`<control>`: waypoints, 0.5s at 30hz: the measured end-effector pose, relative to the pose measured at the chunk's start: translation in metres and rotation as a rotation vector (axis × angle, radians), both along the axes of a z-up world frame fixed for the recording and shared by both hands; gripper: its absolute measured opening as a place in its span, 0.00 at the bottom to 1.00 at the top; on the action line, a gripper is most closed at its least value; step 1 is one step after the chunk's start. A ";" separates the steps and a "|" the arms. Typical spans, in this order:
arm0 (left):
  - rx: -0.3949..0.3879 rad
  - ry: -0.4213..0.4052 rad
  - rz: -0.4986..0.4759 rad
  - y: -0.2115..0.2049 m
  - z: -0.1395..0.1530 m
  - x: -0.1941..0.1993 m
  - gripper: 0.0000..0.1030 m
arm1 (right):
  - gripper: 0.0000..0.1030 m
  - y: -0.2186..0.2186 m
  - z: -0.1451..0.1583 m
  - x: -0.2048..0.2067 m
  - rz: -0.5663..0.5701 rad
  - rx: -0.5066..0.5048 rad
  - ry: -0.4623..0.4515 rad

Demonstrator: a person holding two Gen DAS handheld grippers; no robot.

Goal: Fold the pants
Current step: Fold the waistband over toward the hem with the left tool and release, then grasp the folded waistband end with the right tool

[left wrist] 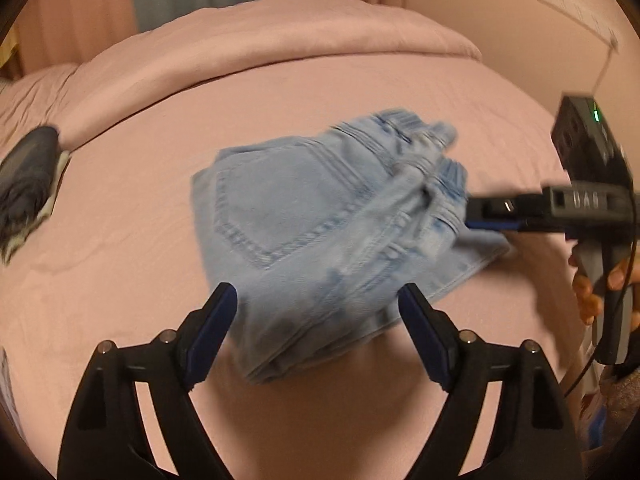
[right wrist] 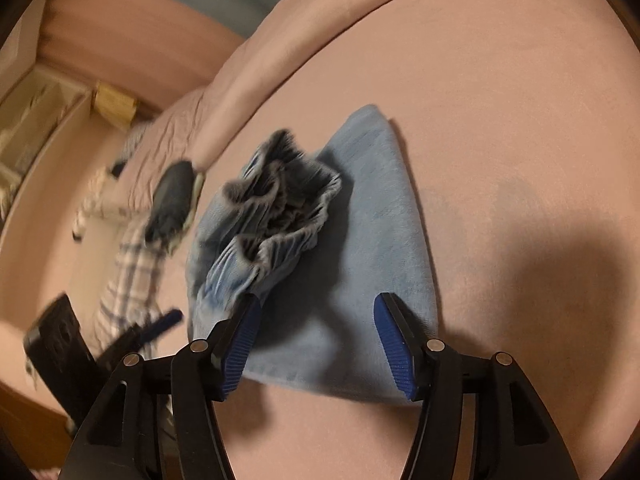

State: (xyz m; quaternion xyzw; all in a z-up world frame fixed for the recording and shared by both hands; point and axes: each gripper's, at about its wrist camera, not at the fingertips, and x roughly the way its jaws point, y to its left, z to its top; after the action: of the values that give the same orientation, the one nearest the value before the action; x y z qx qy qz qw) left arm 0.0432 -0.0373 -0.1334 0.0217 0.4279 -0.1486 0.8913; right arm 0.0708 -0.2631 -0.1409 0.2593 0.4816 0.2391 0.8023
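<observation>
Light-blue denim pants lie folded into a compact stack on the pink bed sheet, back pocket up and the elastic waistband bunched at the right. My left gripper hovers open over the stack's near edge; the cloth lies between its blue pads, which do not press on it. In the right wrist view the pants show the crumpled waistband on top. My right gripper is open, its left pad brushing the waistband. From the left wrist view the right gripper reaches in from the right edge.
A dark garment lies at the left, by a rolled pink duvet across the back. A plaid cloth lies beyond the dark garment. A person's hand holds the right gripper's handle. The blurred left gripper shows low left.
</observation>
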 end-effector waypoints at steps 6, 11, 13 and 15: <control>-0.032 -0.007 0.102 0.026 0.002 0.001 0.81 | 0.77 0.006 0.009 0.000 0.041 0.029 0.003; -0.062 0.000 0.131 0.036 0.002 -0.003 0.81 | 0.77 0.020 0.005 0.012 0.006 0.059 0.050; -0.068 -0.001 0.133 0.039 0.002 -0.003 0.81 | 0.77 0.028 0.005 0.017 0.001 0.057 0.056; -0.074 0.001 0.138 0.042 0.000 -0.003 0.81 | 0.77 0.032 0.008 0.020 -0.012 0.031 0.049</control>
State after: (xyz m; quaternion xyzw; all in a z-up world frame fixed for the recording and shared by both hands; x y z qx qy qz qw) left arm 0.0401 0.0049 -0.1330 -0.0407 0.4229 -0.1023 0.8995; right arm 0.0907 -0.2314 -0.1328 0.2805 0.4956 0.2352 0.7877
